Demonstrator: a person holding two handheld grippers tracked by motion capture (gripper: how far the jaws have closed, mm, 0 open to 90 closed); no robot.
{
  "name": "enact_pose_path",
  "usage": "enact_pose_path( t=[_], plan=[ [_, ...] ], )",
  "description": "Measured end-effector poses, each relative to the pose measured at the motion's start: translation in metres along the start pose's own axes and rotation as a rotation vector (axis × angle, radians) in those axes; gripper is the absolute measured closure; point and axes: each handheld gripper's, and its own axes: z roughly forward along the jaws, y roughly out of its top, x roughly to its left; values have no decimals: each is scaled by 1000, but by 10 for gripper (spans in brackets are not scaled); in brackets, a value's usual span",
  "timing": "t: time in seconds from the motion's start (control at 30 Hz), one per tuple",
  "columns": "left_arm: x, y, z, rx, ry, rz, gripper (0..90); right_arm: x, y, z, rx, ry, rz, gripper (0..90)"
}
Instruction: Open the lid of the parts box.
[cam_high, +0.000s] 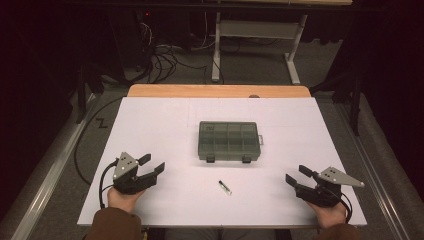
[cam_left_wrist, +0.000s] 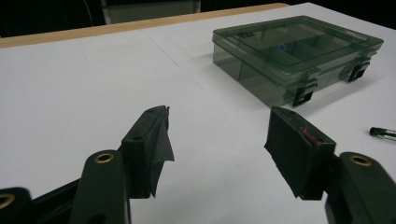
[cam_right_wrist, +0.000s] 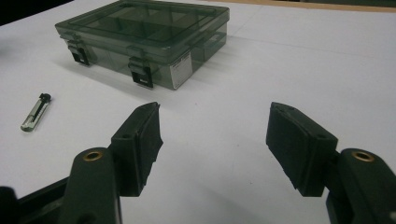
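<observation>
A: Start at the fingers. How do they stand?

B: On the left gripper (cam_high: 151, 164) the two black jaws stand wide apart, with nothing but bare white table between the pads (cam_left_wrist: 159, 135). The right gripper (cam_high: 296, 176) is the same: jaws spread, nothing held, pads (cam_right_wrist: 289, 135) clear of everything.

A: Where are the grippers on the table (cam_high: 165, 120)?

B: Each rests near the table's near edge, the left one by the near left corner, the right one by the near right corner, each with a hand behind it. Both point inward toward the middle.

A: And the things between them?

B: A small vial (cam_high: 225, 187), clear-bodied with a dark cap, lies flat near the middle of the near edge, well apart from both grippers. Beyond it, around the table's centre, sits a smoky translucent compartment box (cam_high: 228, 141), lid down, its two dark latches on the side facing the person. The vial lies just in front of the box, not touching it.

A: Any writing to read?

B: The box carries a small white label (cam_right_wrist: 181, 72) on one short end wall, seen in the right gripper view; it has print on it, too small to read. There is also raised lettering on the lid (cam_left_wrist: 245, 35) in the left gripper view, likewise illegible.
</observation>
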Motion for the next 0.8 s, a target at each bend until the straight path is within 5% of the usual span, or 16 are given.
enact_pose_path(
  t=[0.8],
  plan=[
    [-2, 4, 3, 2, -10, 9, 401, 1, 3, 0, -25, 6, 16, 374]
  ],
)
